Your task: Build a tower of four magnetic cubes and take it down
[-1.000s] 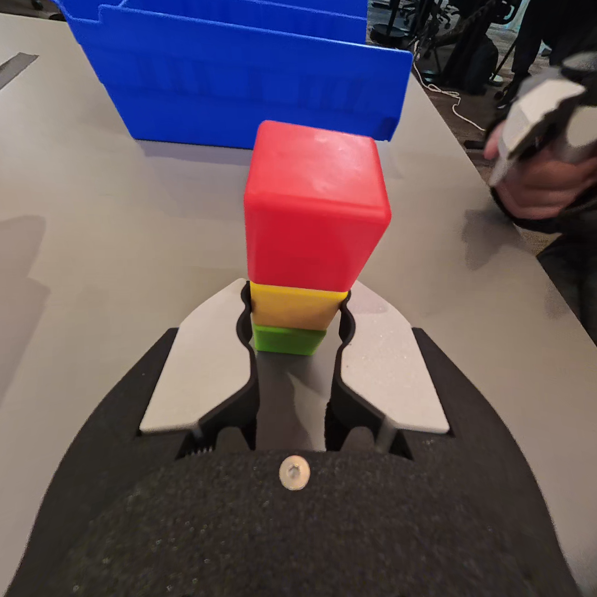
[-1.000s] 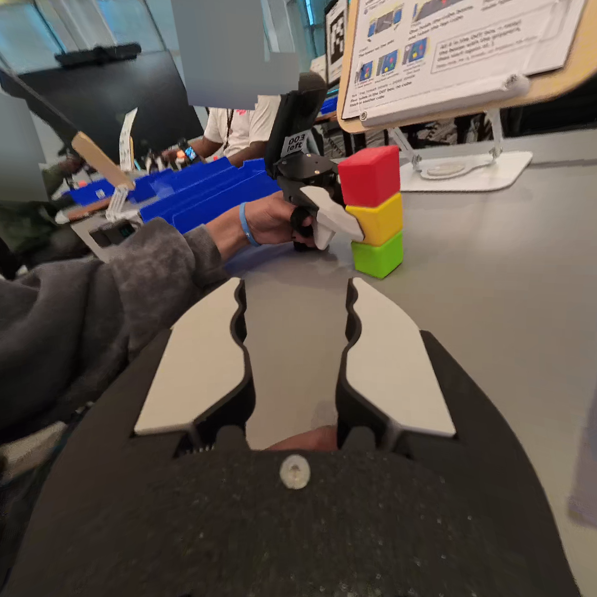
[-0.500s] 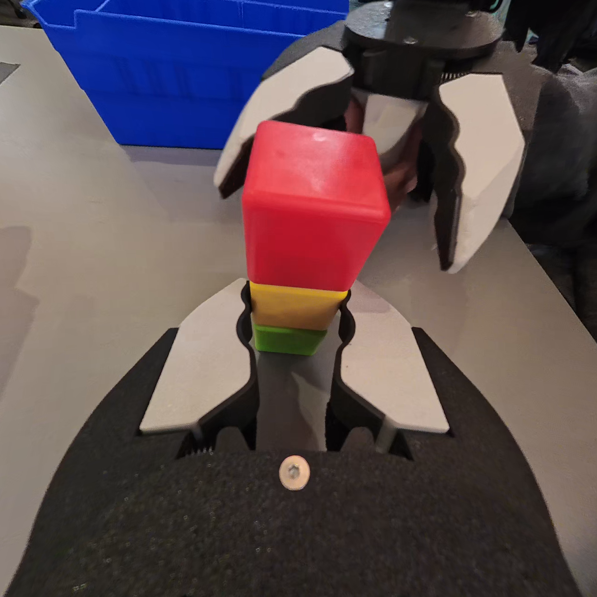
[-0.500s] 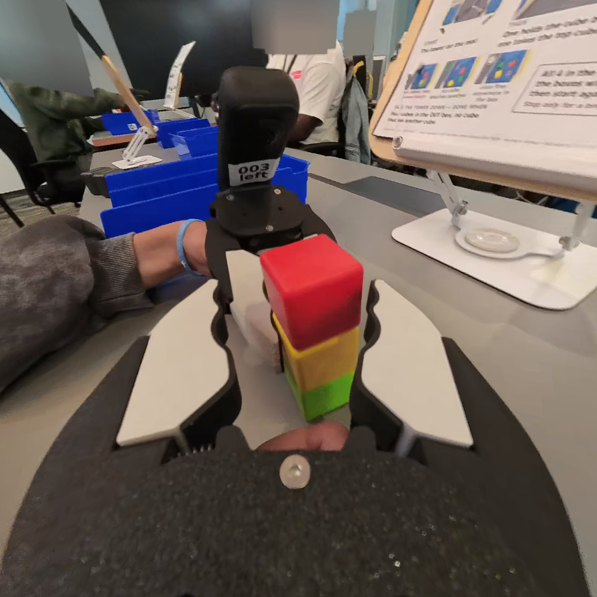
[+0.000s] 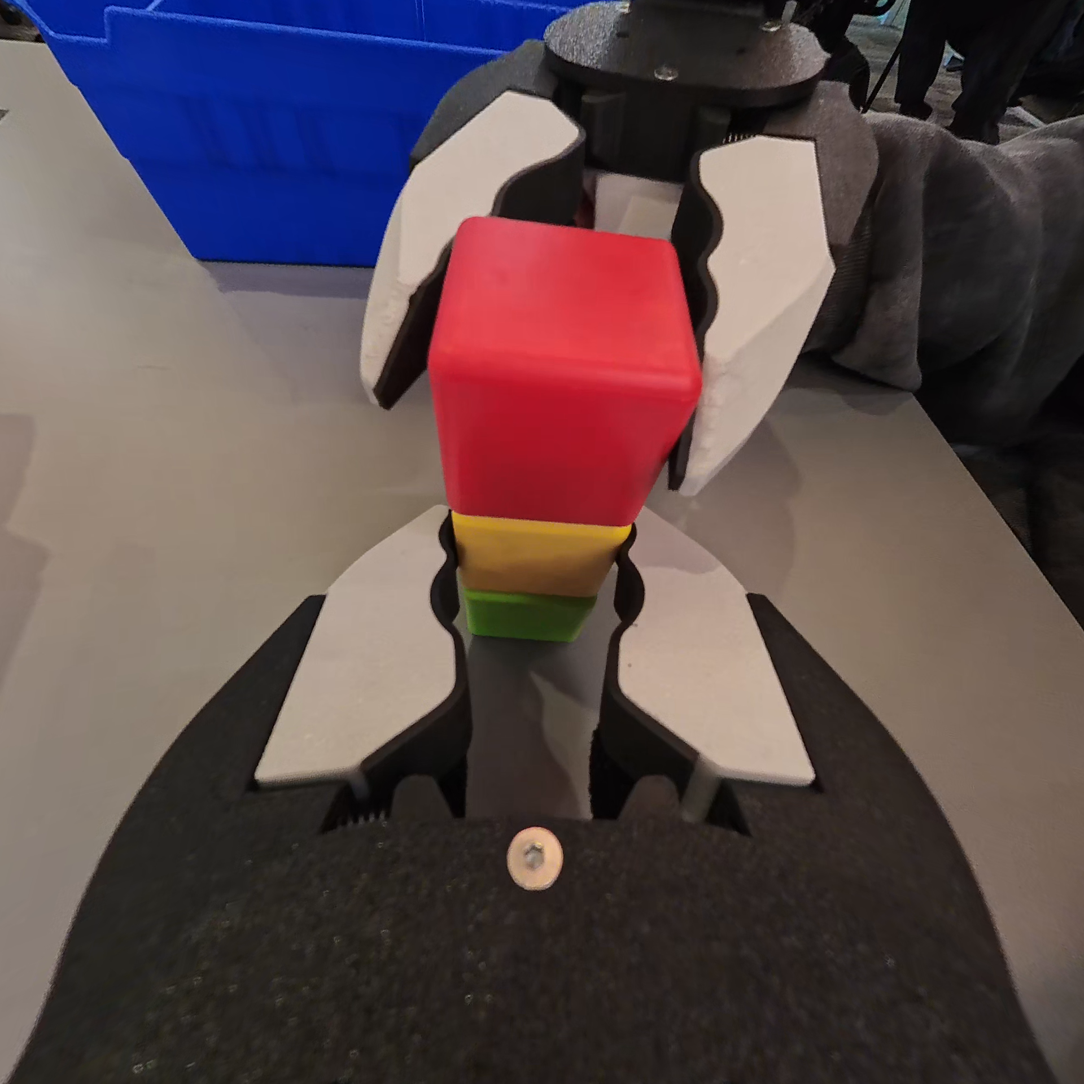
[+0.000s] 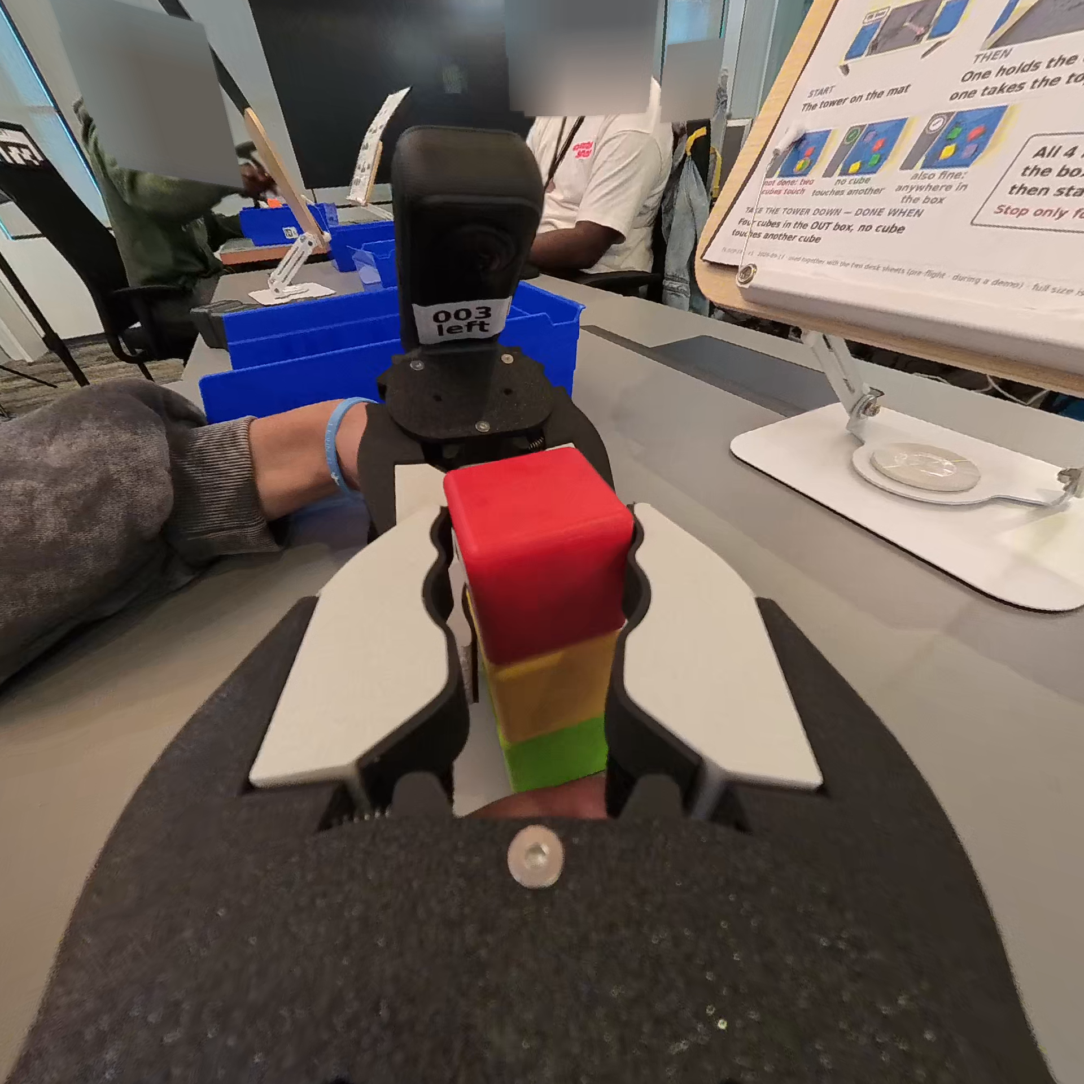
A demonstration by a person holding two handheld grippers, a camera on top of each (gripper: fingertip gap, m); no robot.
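A tower of three cubes stands on the grey table (image 5: 176, 469): a red cube (image 5: 557, 363) on a yellow cube (image 5: 539, 557) on a green cube (image 5: 522, 616). My left gripper (image 5: 539, 528) is shut on the yellow cube. My right gripper (image 6: 537, 522) comes from the opposite side and is shut on the red cube (image 6: 539, 563), one finger on each side. The yellow cube (image 6: 551, 686) and green cube (image 6: 557, 756) show below it. The right gripper also shows in the left wrist view (image 5: 534, 440), around the red cube.
A blue bin (image 5: 264, 146) stands behind the tower, seen also in the right wrist view (image 6: 328, 352). An instruction board (image 6: 938, 146) on a white stand (image 6: 938, 528) is to the right. A grey sleeve (image 6: 88, 498) lies on the left. The table's edge (image 5: 997, 528) runs along the right.
My right gripper has moved in over the tower and closed its fingers on the red cube. My left gripper has kept its hold on the yellow cube.
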